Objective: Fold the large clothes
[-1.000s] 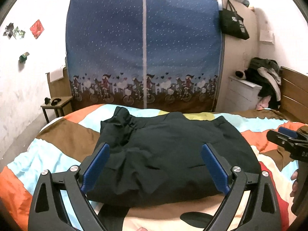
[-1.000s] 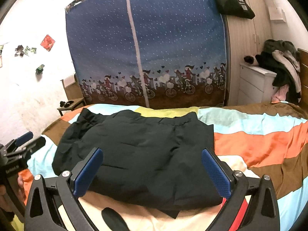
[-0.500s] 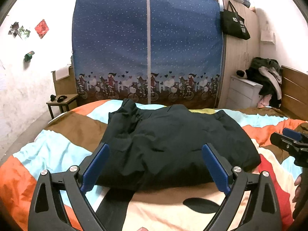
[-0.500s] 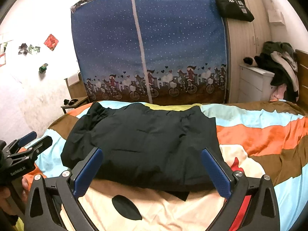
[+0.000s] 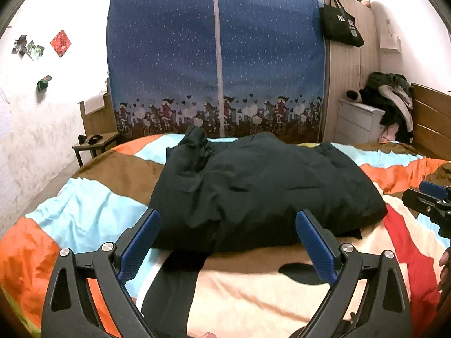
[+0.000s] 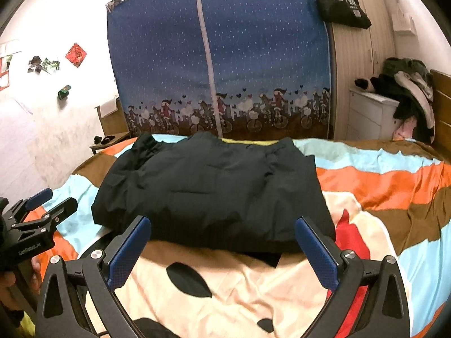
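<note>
A dark garment point(image 5: 262, 188) lies folded into a thick rectangle on the striped bedspread point(image 5: 84, 214); it also shows in the right wrist view point(image 6: 214, 188). My left gripper point(image 5: 227, 242) is open and empty, held back from the garment's near edge. My right gripper point(image 6: 222, 249) is open and empty, also just short of the near edge. The right gripper shows at the right edge of the left wrist view point(image 5: 431, 200), and the left gripper at the left edge of the right wrist view point(image 6: 36, 219).
A blue fabric wardrobe point(image 5: 217, 64) stands behind the bed. A small side table point(image 5: 95, 143) is at the left, a white drawer unit point(image 5: 358, 121) piled with clothes at the right, next to a wooden headboard point(image 5: 431, 118). A black bag point(image 5: 341, 22) hangs high.
Both grippers have drawn back and lowered away from the folded garment, still open. The garment has not moved.
</note>
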### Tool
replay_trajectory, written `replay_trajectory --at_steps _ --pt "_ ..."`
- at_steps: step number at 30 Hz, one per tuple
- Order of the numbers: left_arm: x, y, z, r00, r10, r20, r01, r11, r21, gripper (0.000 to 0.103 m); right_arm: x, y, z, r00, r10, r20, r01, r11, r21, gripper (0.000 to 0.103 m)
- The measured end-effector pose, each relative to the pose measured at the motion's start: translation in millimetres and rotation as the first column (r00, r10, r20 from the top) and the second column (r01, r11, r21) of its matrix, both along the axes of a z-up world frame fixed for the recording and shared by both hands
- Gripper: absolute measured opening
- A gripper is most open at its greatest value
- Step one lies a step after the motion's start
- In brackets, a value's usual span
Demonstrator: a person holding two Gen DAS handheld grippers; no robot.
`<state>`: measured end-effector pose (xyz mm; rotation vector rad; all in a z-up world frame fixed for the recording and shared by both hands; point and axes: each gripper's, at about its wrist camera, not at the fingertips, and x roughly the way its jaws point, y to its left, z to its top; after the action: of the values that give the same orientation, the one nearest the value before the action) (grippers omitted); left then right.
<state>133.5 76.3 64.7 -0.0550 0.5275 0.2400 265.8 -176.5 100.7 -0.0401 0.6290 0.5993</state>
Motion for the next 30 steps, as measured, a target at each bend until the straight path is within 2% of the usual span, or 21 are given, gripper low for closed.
replay_trajectory --at_steps 11,30 --pt "-20 -7 -28 0.998 -0.021 -0.062 0.019 0.999 -0.029 0.094 -11 0 -23 0.998 0.015 -0.068 -0.017 0.999 -0.037 0.103" --pt "-25 -12 -30 0.997 -0.026 -0.068 0.024 0.999 -0.028 0.094 -16 1 -30 0.996 0.027 -0.089 -0.031 0.999 -0.044 0.103"
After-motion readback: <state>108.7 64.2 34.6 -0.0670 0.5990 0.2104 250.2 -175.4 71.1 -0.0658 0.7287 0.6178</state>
